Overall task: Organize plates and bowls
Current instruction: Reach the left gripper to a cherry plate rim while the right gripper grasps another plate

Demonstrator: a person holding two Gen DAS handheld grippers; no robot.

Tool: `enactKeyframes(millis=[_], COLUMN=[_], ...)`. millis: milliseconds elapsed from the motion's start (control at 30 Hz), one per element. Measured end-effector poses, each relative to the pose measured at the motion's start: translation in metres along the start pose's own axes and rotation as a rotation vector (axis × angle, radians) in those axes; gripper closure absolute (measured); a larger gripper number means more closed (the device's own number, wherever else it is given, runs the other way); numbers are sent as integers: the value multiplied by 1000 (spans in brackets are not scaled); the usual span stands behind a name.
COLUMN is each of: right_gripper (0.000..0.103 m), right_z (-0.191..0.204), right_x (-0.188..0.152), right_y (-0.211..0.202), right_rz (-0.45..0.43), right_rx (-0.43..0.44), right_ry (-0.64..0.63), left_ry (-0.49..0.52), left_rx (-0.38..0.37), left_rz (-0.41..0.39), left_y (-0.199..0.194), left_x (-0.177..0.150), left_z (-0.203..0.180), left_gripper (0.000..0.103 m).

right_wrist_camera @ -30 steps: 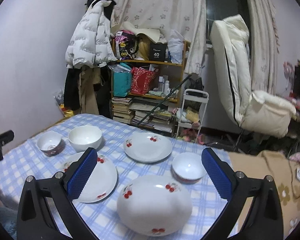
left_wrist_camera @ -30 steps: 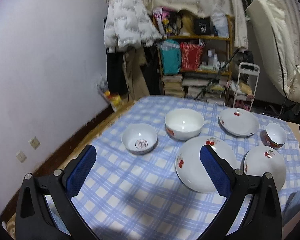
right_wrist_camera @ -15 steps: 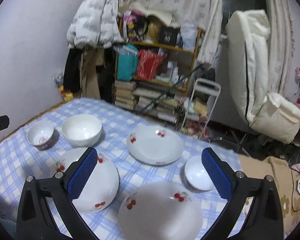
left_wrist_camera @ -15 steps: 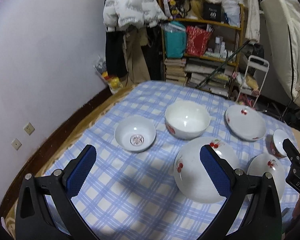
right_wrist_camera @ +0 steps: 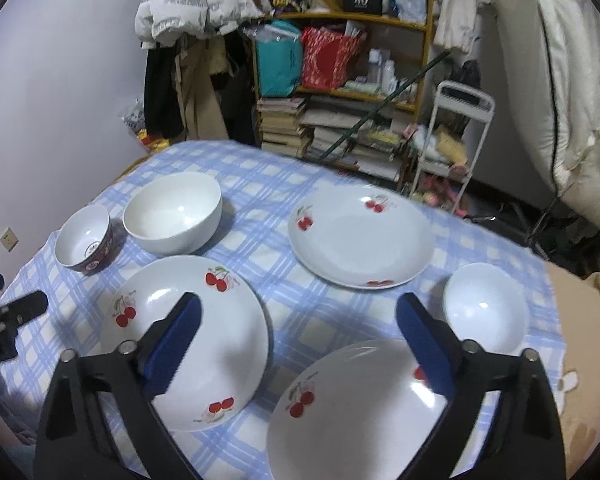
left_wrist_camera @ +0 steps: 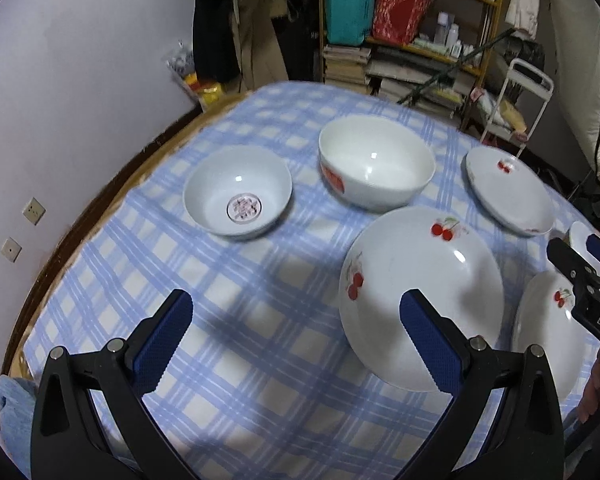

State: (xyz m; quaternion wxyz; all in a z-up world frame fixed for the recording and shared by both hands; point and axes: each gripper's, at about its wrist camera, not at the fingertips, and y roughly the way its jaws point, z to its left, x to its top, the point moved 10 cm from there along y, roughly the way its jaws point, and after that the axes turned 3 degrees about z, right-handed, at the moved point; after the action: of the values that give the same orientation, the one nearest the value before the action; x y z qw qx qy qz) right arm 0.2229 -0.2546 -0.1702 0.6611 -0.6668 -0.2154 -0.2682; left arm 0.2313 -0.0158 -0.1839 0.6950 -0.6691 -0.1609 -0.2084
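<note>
On the blue checked tablecloth (left_wrist_camera: 228, 276) stand a small patterned bowl (left_wrist_camera: 238, 192), a big white bowl (left_wrist_camera: 376, 164) and three cherry plates: a middle one (left_wrist_camera: 420, 292), a far one (left_wrist_camera: 508, 192) and a near right one (left_wrist_camera: 548, 320). My left gripper (left_wrist_camera: 296, 300) hovers open over bare cloth, its right finger above the middle plate's near rim. My right gripper (right_wrist_camera: 299, 302) hangs between the middle plate (right_wrist_camera: 184, 340) and the near plate (right_wrist_camera: 360, 412). Its jaws are closing and hold nothing. A small white bowl (right_wrist_camera: 484, 308) sits to its right.
Behind the table are a cluttered shelf (right_wrist_camera: 340, 80), stacked books (right_wrist_camera: 284, 124), a white cart (right_wrist_camera: 448, 148) and hanging coats (right_wrist_camera: 188, 8). A wall (left_wrist_camera: 60, 80) runs along the left side. A beige blanket (right_wrist_camera: 580, 340) lies past the table's right edge.
Both grippers have come down and forward over the table, tilting downward, so the dishes look larger. The right gripper's tip has entered the left wrist view. No dish has moved.
</note>
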Motion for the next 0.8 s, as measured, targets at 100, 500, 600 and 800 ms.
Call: enactKeyframes(millis=[100,500,600,800], right_gripper=[8,35,41,72], right_z=[8,23,27,32], right_x=[-7,-24,-27,-34], right_y=[21,68,76,90], right_rz=[46,139,161,205], right_rx=[34,79,83,109], right_ry=[-6,-49,-59,-60], left_ry=[-23,37,19,-15], left_rx=[-14,-62,-76,-110], left_rz=[51,181,210,255], left_y=[17,57,67,82], left_x=[-3,-18,-20,-25], left_z=[1,-23,-25,-27], left_gripper=[1,12,18,60])
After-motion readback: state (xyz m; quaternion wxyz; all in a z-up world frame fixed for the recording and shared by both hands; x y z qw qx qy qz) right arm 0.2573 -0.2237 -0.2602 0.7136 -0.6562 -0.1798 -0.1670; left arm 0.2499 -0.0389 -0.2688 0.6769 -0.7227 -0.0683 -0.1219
